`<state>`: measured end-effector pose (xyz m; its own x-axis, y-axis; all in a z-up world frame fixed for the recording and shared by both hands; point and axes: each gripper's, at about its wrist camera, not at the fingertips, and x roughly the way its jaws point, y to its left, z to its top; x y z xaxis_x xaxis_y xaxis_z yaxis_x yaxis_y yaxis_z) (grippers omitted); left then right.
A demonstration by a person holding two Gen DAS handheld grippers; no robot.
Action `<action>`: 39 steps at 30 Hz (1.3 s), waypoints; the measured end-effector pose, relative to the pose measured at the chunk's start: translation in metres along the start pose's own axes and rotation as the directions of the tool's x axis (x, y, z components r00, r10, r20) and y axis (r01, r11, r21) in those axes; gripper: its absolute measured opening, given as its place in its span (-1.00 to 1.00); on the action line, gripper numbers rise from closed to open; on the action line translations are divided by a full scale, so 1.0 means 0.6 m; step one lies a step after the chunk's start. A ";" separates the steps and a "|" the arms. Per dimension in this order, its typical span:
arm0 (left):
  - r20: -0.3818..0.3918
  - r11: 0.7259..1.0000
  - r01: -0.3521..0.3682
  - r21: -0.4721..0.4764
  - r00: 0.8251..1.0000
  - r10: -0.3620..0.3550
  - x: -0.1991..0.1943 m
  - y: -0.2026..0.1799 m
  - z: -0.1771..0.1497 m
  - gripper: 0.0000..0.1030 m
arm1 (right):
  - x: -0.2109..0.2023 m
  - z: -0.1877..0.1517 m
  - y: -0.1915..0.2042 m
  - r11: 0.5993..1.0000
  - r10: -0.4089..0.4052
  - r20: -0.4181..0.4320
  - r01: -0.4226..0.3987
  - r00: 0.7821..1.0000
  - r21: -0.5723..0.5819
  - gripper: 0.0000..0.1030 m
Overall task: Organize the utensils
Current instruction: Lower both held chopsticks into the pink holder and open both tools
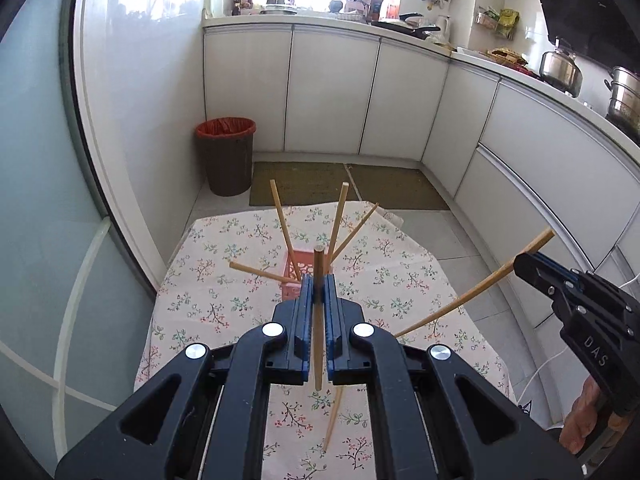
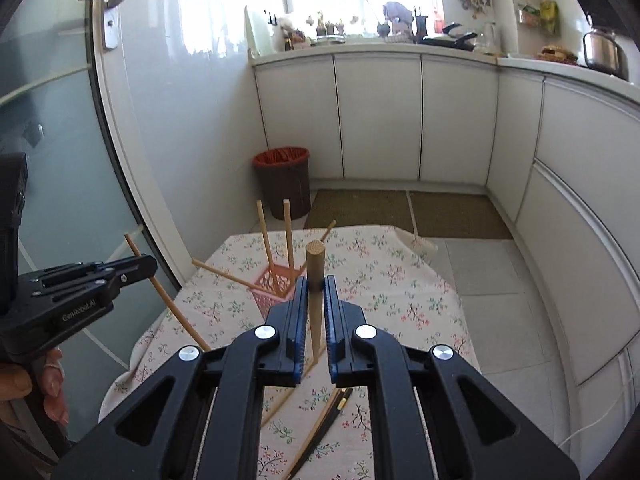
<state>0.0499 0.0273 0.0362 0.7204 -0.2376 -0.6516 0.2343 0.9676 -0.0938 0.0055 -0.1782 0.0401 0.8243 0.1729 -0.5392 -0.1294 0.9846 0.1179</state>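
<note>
Both black two-finger grippers, left gripper (image 1: 319, 280) and right gripper (image 2: 315, 282), tilt downward above the floral-clothed table (image 1: 400, 280), each clamped on a light wooden chopstick (image 1: 319, 320).

Left tool (image 1: 318, 286) clamped, right tool (image 2: 316, 286) clamped, both angled downward, hand-held.

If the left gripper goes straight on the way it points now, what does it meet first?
Probably the pink basket on the table: it sits just past the left gripper, which is shut on a chopstick. The chopsticks leaning in the basket may come first; depth is unclear.
</note>
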 end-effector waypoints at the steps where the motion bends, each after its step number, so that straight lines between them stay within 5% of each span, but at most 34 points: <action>1: 0.014 1.000 -0.003 0.007 1.000 0.003 -0.006 -0.002 0.010 -0.91 | -0.005 0.012 0.002 1.000 -0.002 0.020 0.002 1.000 0.002 -0.84; 12: 0.127 0.999 -0.044 0.010 0.991 0.043 0.018 -0.011 0.122 -0.91 | 0.022 0.102 0.024 0.998 0.045 0.130 -0.051 0.991 0.048 -0.83; 19: 0.093 0.998 -0.054 -0.041 0.994 0.057 0.118 0.017 0.153 -0.91 | 0.084 0.102 0.023 0.995 0.063 0.106 -0.071 0.992 0.073 -0.83; 24: -0.002 0.995 -0.046 -0.088 0.999 0.046 0.195 0.042 0.134 -0.79 | 0.132 0.090 0.025 0.992 0.074 0.075 -0.081 0.994 0.092 -0.83; 39: 0.062 0.975 -0.069 -0.210 0.995 0.084 0.122 0.128 0.121 -0.58 | 0.229 0.067 0.053 0.993 0.084 0.027 -0.086 0.996 0.080 -0.83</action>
<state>0.1682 0.0779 0.0360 0.7768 -0.1603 -0.6090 0.0415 0.9780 -0.2044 0.1369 -0.1241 0.0029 0.8253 0.2542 -0.5043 -0.1552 0.9607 0.2303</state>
